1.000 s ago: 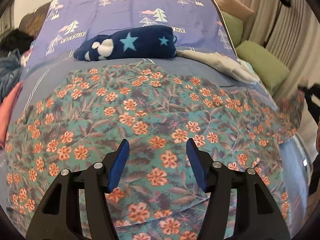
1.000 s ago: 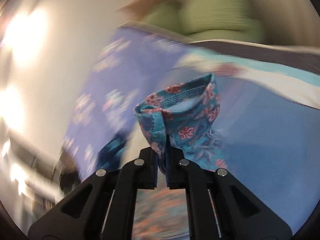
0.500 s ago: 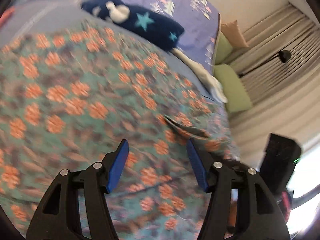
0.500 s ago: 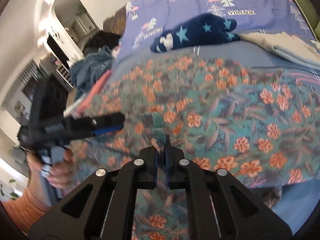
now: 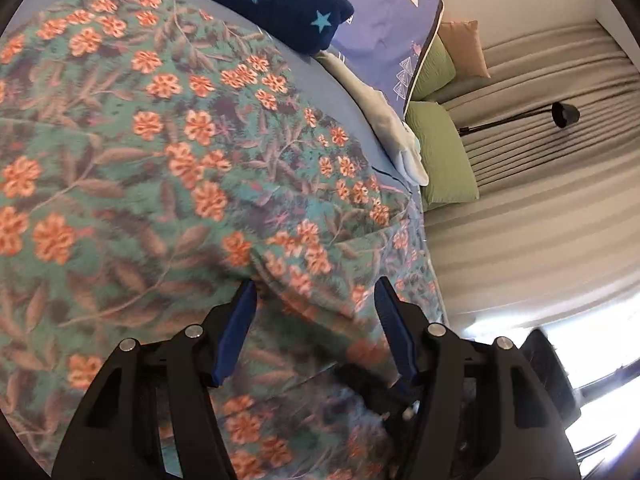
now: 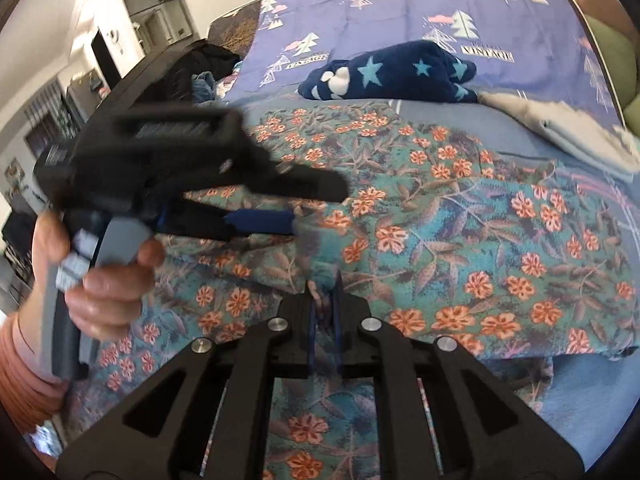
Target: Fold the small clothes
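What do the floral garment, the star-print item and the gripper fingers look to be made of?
Floral garment: thin woven or knit fabric, matte; it drapes and creases softly, and the right gripper pinches a fold of it.
Star-print item: plush fleece, judging by its fuzzy, thick surface.
Left gripper fingers: rigid black plastic with blue pads, probably rubbery; metal screws show.

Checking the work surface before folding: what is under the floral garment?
A blue bed sheet shows at the edges of the floral garment, spread flat across it. Anything else beneath is covered. The right hand-held gripper pinches a fold of the garment.
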A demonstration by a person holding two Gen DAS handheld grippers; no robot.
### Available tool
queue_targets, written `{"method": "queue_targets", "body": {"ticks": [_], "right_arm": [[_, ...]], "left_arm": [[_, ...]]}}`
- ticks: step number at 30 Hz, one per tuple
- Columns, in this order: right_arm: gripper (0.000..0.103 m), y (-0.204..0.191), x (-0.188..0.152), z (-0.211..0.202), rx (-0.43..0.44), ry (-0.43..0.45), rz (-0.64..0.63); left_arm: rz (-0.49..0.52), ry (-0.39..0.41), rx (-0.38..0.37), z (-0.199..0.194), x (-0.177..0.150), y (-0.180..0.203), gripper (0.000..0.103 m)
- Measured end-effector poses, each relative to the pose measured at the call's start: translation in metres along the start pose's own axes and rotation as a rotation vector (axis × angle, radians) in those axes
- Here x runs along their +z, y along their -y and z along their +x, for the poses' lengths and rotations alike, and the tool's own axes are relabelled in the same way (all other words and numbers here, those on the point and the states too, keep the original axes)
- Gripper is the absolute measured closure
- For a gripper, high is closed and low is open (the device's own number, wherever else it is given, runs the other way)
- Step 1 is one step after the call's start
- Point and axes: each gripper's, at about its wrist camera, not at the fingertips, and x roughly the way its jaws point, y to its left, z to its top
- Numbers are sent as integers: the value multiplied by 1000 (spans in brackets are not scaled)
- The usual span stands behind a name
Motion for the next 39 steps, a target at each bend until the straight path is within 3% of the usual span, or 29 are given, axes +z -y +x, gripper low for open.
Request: {"method": "queue_targets", "body": {"ticks": [2, 5, 7, 9, 11, 14, 16, 17, 22, 29, 31, 34, 39], "right_arm": [[88, -5, -2, -2, -7, 5, -29], [77, -13, -4, -1, 0, 4, -72], [75, -17, -6, 0, 0, 1, -91], [72, -21, -6, 1, -1, 1, -97], [71, -25, -7, 0, -3, 5, -105], [70, -27, -9, -2, -12, 10, -118], [77, -30, -10, -1, -35, 6, -128], [95, -29, -9, 1, -44, 3, -135], [95, -34, -5, -12, -83, 68, -161], [95, -33, 26, -45, -117, 192, -95], [95, -34, 38, -54, -86, 221, -53], [95, -43, 61, -55, -23, 221, 4], [95, -80, 84, -29, 84, 160, -17]], "left_arm": [[-19, -9, -22, 3, 3, 1, 42], [-7, -14, -6, 8, 4, 2, 42], [10, -9, 4, 8, 4, 2, 44], [34, -6, 19, 9, 3, 5, 54], [49, -18, 36, 12, 1, 6, 75], [54, -20, 62, 16, 1, 6, 94], [54, -16, 70, 16, 1, 5, 98], [54, -13, 71, 16, 1, 6, 100], [106, 30, 68, 2, 3, 21, 100], [247, 88, 53, -32, 28, 84, 100], [312, 127, 87, -51, 31, 101, 100], [387, 213, 204, -79, 31, 109, 100], [361, 271, 292, -129, 34, 79, 100]]}}
